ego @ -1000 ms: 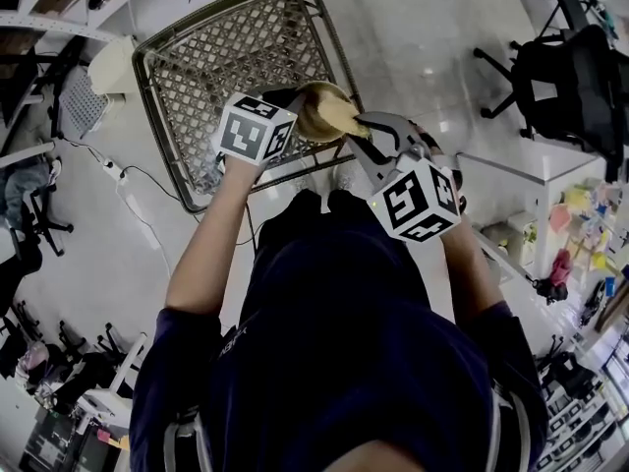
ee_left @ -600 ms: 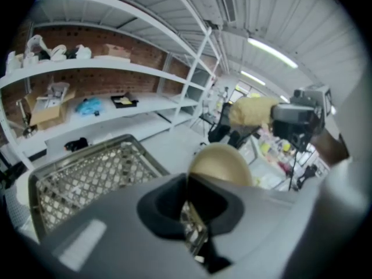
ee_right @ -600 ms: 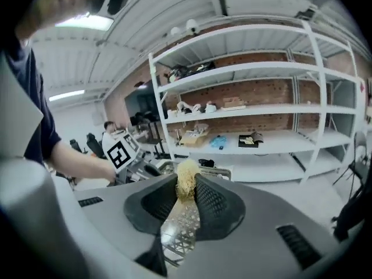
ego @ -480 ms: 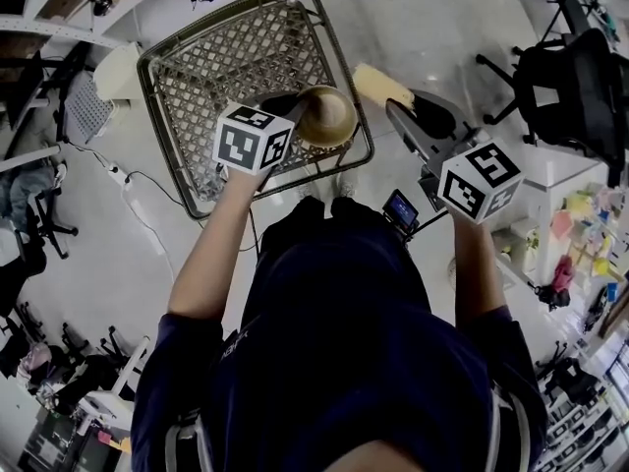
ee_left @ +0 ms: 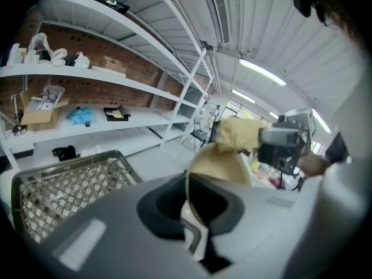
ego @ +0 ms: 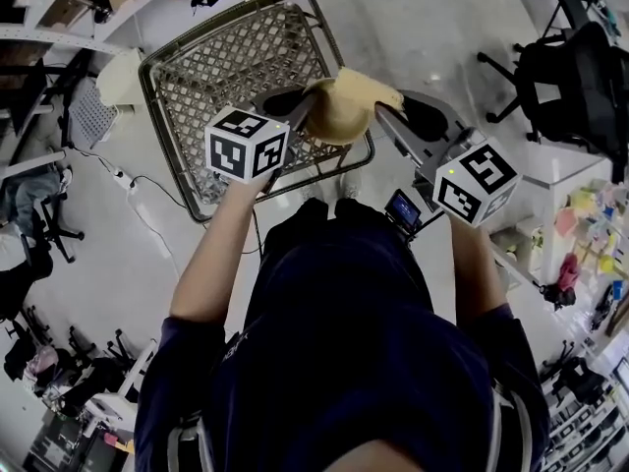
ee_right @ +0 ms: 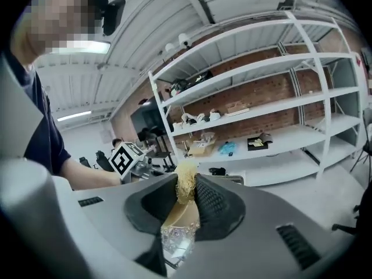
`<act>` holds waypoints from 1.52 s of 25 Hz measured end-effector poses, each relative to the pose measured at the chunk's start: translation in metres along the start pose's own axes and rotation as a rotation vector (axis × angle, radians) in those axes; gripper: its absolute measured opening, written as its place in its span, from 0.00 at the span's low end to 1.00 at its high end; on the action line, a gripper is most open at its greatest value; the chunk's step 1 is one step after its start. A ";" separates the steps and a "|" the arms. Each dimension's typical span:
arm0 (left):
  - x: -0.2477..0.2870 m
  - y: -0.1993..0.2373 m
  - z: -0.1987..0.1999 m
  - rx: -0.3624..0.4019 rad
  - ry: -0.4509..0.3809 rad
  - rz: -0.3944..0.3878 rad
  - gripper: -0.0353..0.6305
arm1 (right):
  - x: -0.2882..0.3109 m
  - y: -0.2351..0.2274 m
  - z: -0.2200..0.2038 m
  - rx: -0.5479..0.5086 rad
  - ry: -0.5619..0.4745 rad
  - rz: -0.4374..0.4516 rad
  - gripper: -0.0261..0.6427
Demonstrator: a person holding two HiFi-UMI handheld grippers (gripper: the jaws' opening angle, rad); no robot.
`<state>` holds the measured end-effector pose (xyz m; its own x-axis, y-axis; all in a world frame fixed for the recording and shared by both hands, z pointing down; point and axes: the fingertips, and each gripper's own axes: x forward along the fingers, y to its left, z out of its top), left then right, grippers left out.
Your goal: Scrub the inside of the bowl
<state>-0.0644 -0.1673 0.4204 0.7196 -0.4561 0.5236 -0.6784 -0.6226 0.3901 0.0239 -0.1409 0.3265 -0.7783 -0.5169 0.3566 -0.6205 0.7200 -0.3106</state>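
We see a wire basket [ego: 211, 77] at eleven o'clock. A black chair [ego: 575, 77] stands at two o'clock, and a white table [ego: 550, 165] is just beside it at three. Long white shelves [ee_right: 290, 141] run along a brick wall [ee_right: 273, 89].

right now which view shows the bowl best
Head view: most of the bowl shows, its rounded body between the left gripper and the sponge. The left gripper view shows it edge-on, rim pinched in the jaws. The right gripper view shows only the sponge in its jaws.
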 end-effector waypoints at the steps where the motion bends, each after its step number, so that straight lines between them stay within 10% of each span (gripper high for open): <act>1: 0.000 0.000 0.001 -0.006 -0.010 -0.006 0.06 | -0.007 -0.002 0.002 0.012 -0.015 -0.003 0.16; 8: -0.015 0.000 0.005 -0.092 -0.129 -0.070 0.06 | -0.030 -0.009 -0.010 0.071 -0.012 0.018 0.16; 18: 0.000 -0.067 0.007 0.262 -0.080 -0.107 0.06 | -0.010 0.004 -0.009 -0.025 0.017 0.118 0.16; 27: -0.018 -0.011 -0.002 -0.185 -0.180 -0.047 0.07 | -0.037 -0.006 -0.045 0.051 0.058 0.101 0.16; 34: -0.005 -0.068 0.005 -0.085 -0.152 -0.201 0.06 | -0.030 -0.025 -0.039 0.028 0.053 0.098 0.16; 38: 0.000 -0.065 -0.002 -0.040 -0.094 -0.143 0.07 | -0.031 -0.010 -0.026 -0.025 0.043 0.130 0.16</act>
<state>-0.0205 -0.1254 0.3965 0.8189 -0.4228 0.3882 -0.5718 -0.6605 0.4867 0.0572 -0.1200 0.3418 -0.8468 -0.3989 0.3520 -0.5118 0.7913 -0.3344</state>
